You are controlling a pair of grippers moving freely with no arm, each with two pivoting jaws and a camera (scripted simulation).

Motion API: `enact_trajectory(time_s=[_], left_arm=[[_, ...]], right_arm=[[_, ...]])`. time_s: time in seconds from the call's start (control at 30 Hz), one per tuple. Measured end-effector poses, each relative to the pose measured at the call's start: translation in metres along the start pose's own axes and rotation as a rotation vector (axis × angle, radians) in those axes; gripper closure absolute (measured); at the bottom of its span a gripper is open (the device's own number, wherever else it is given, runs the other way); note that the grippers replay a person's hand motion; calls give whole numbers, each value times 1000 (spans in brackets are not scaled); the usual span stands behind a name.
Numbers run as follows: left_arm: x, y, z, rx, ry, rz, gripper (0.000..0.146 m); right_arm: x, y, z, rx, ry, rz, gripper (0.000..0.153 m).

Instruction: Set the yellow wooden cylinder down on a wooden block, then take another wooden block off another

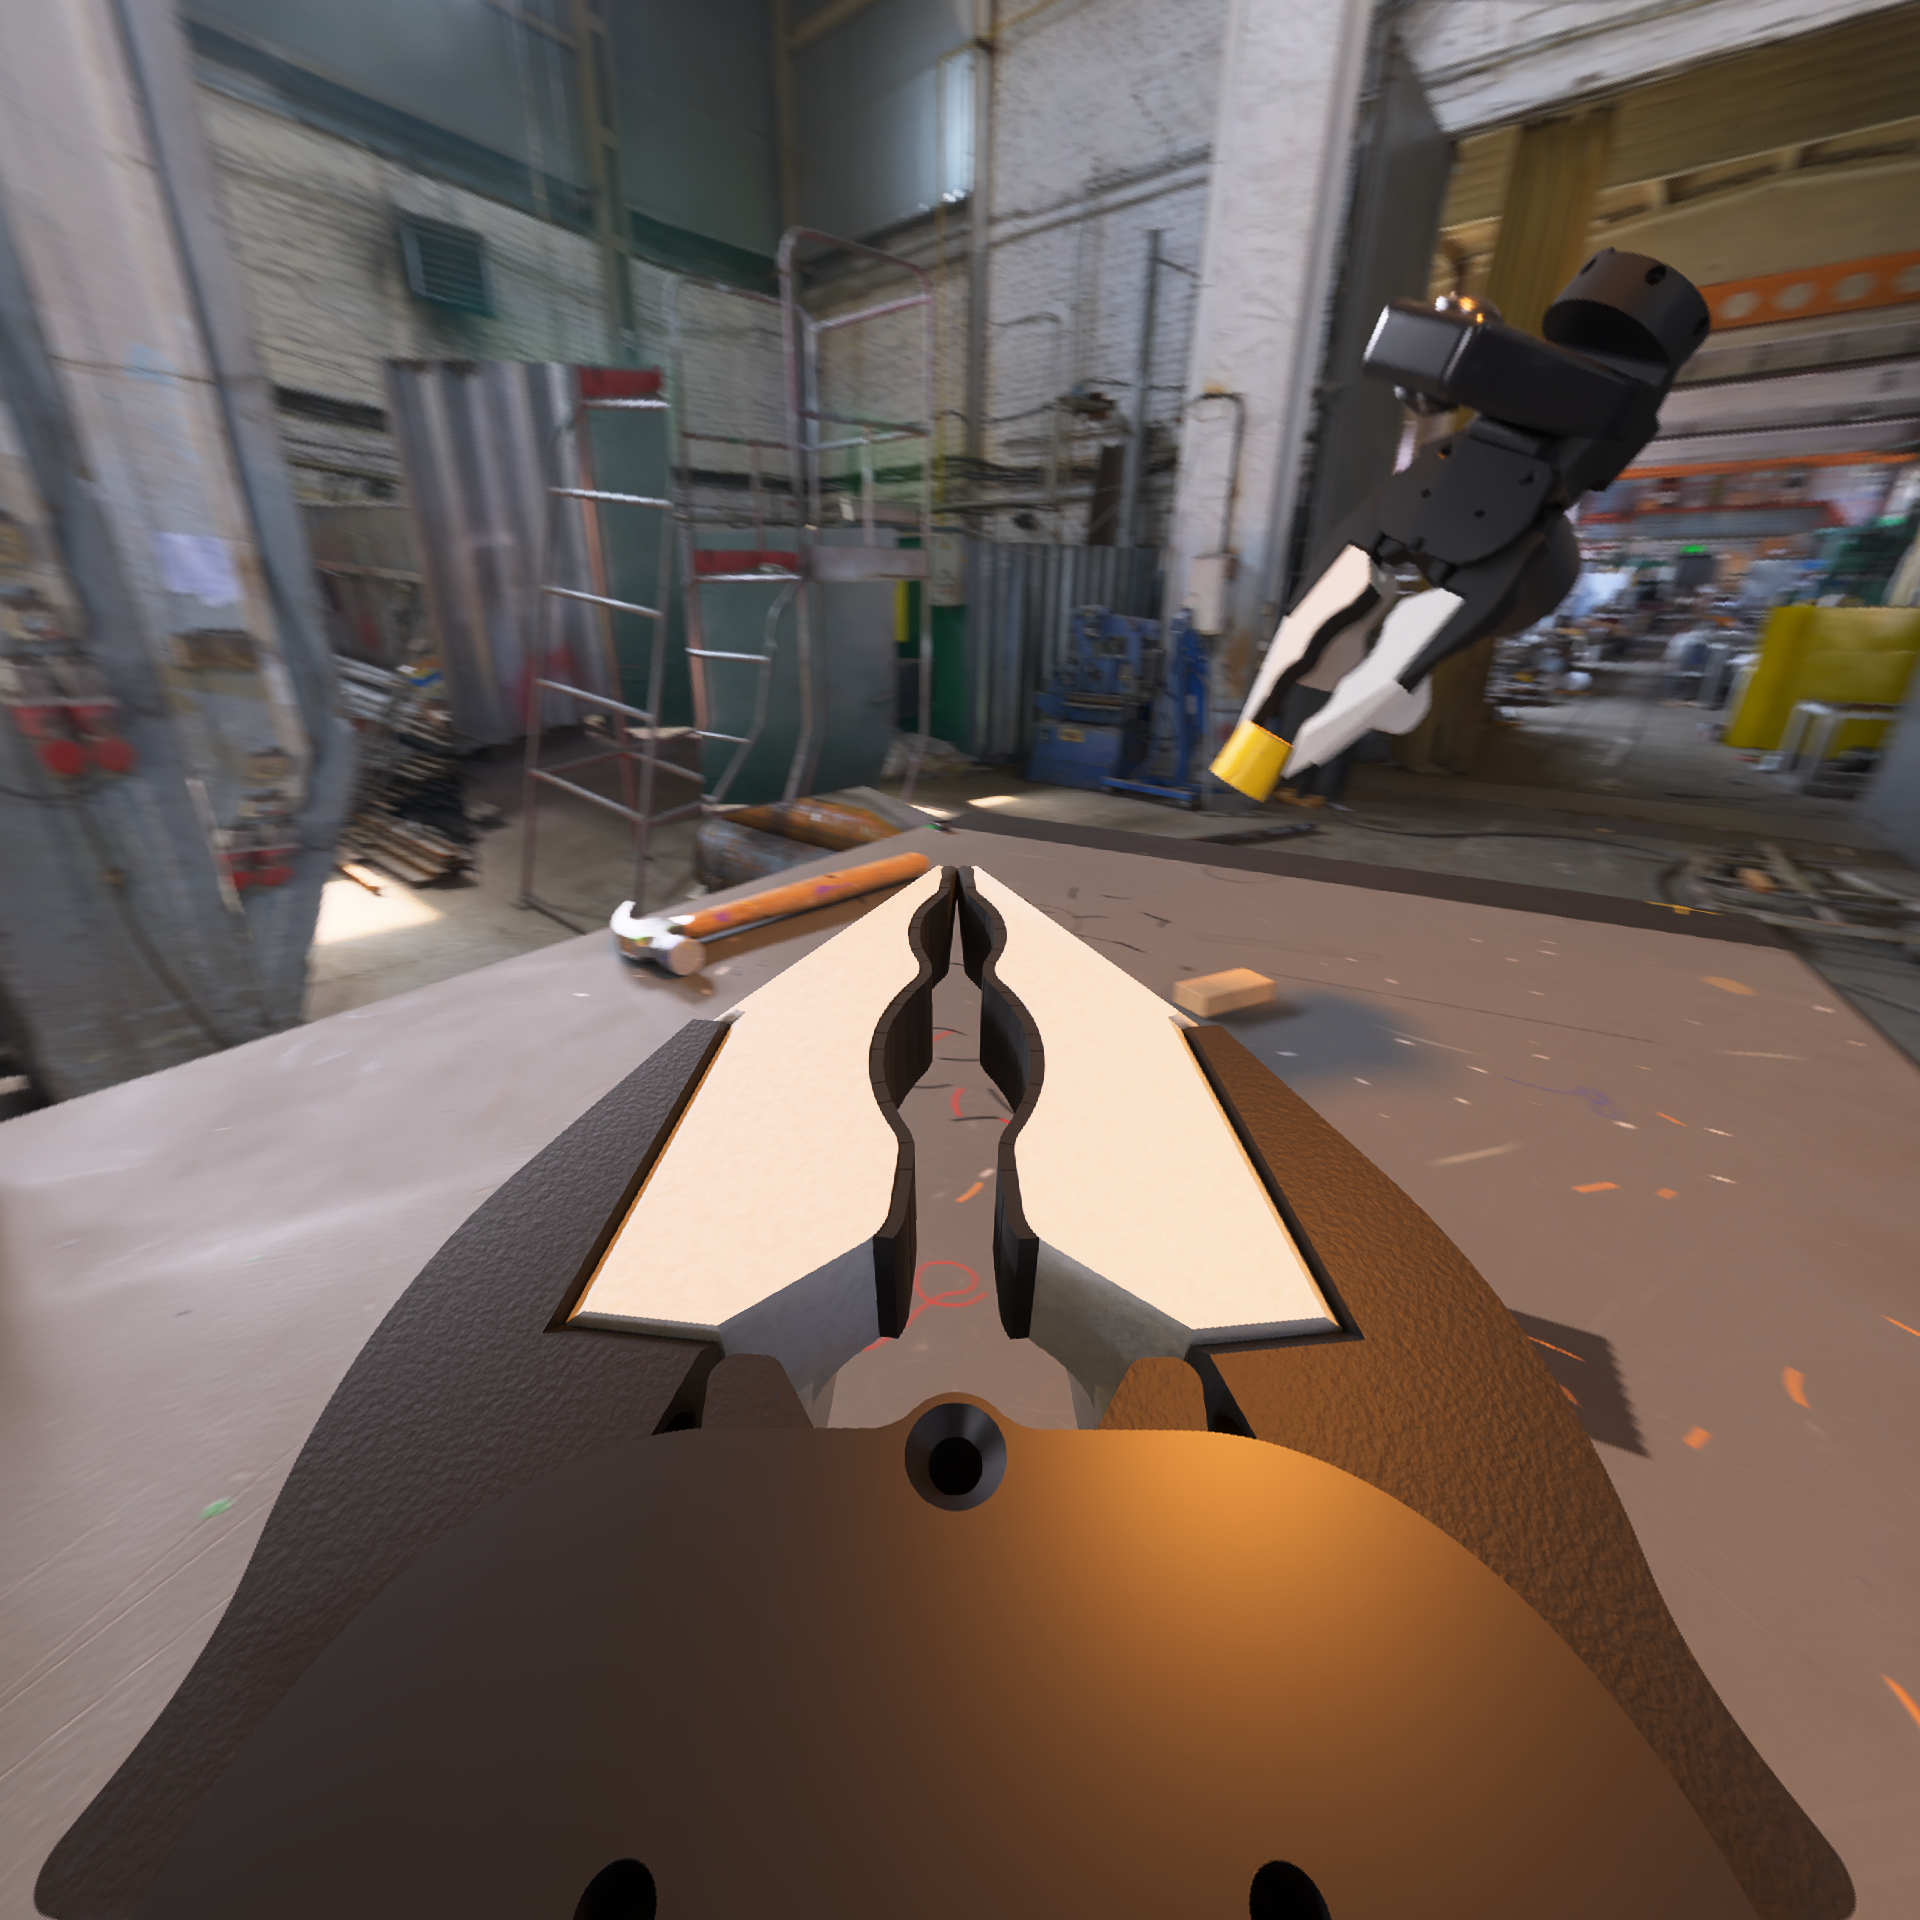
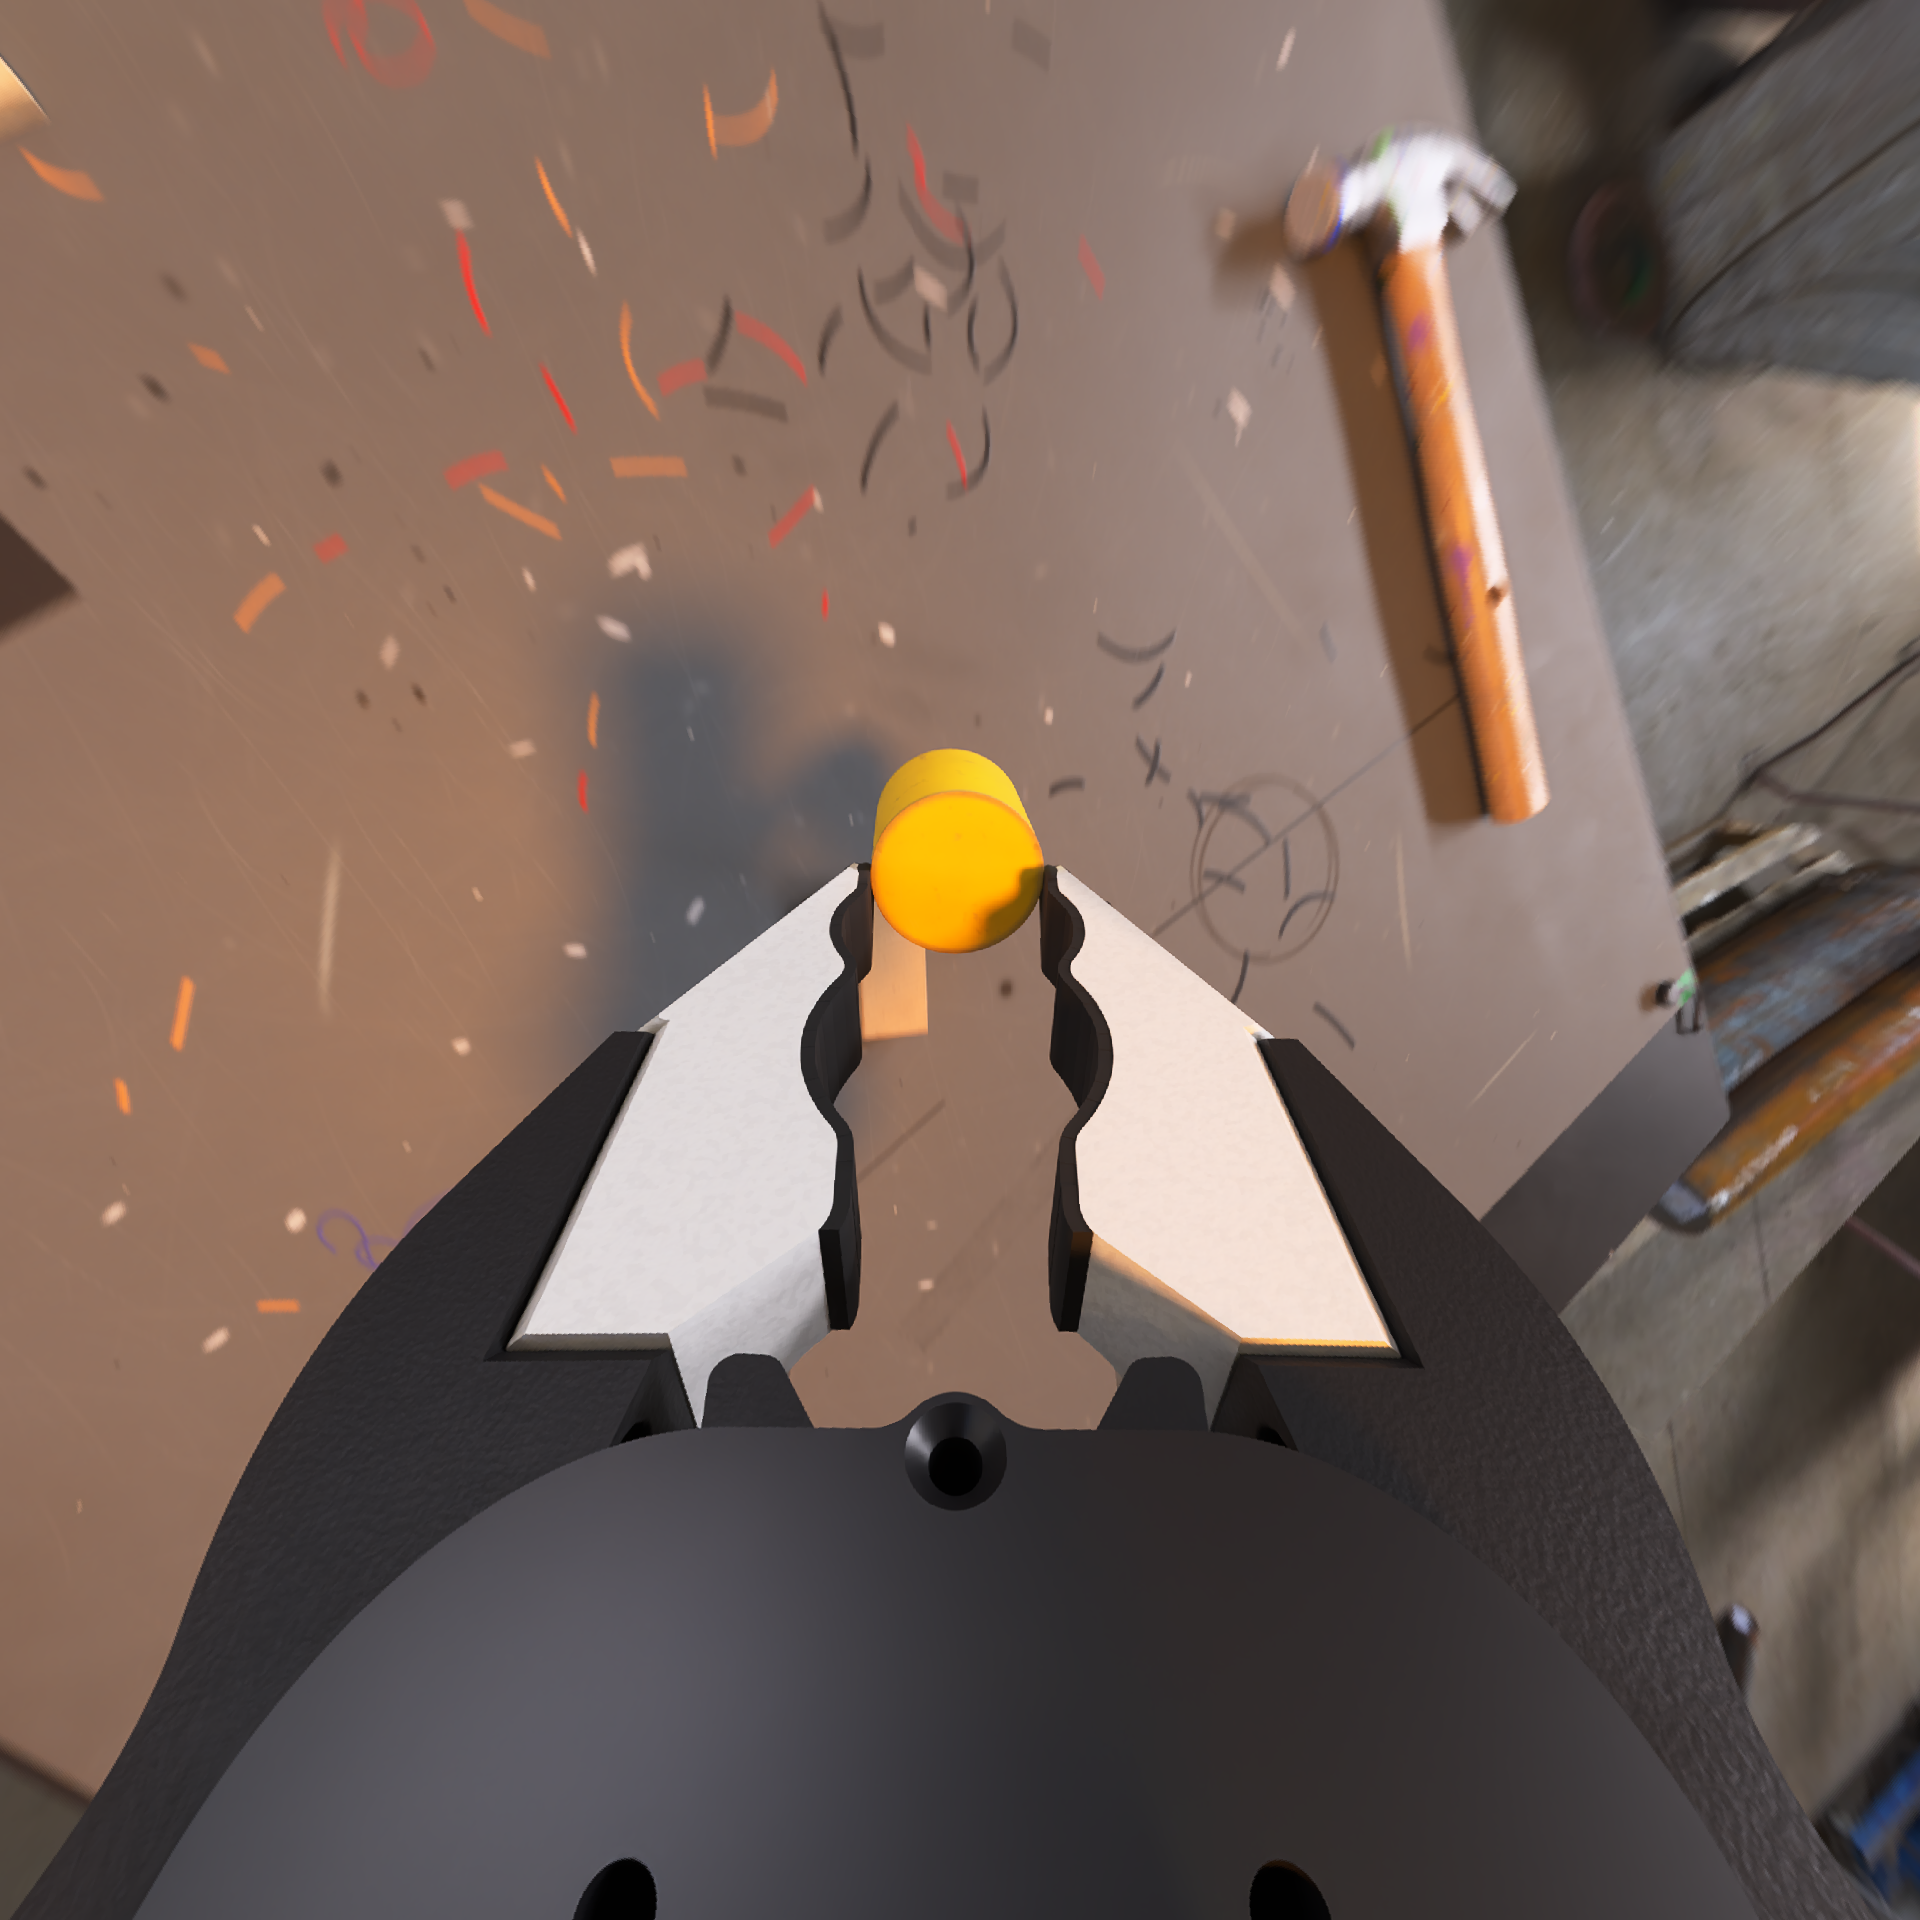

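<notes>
My right gripper is shut on the yellow wooden cylinder at its fingertips and holds it high above the table. A pale wooden block lies on the table right below it, partly hidden by the left finger and the cylinder. In the left wrist view the right gripper hangs in the air at the upper right with the cylinder, above the flat pale block. My left gripper is shut and empty, low over the table. No stacked blocks show.
A hammer with an orange wooden handle lies near the table's far edge; it also shows in the right wrist view. The brown table bears scratch marks. Ladders and workshop clutter stand beyond the table edge.
</notes>
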State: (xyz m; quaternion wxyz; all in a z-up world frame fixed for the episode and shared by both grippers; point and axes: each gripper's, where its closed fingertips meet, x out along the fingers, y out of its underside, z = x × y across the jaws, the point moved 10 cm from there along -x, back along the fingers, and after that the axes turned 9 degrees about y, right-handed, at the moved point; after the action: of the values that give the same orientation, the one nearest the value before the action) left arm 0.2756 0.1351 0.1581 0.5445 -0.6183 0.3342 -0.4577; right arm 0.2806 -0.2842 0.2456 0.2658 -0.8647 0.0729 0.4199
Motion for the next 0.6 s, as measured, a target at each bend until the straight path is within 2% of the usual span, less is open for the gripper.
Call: enact_trajectory(time_s=[0.13,0.23,0.43,0.6], left_arm=[[-3,-1,1,58,-119,-10,146],[-2,3,1,57,-130,3,146],[5,13,-3,85,-106,54,146],[5,17,-1,73,-95,70,146]], right_arm=[[31,25,-9,-12,-93,164,121],[55,44,-6,-10,-184,254,121],[86,60,2,18,-265,280,121],[102,62,7,3,-274,303,121]])
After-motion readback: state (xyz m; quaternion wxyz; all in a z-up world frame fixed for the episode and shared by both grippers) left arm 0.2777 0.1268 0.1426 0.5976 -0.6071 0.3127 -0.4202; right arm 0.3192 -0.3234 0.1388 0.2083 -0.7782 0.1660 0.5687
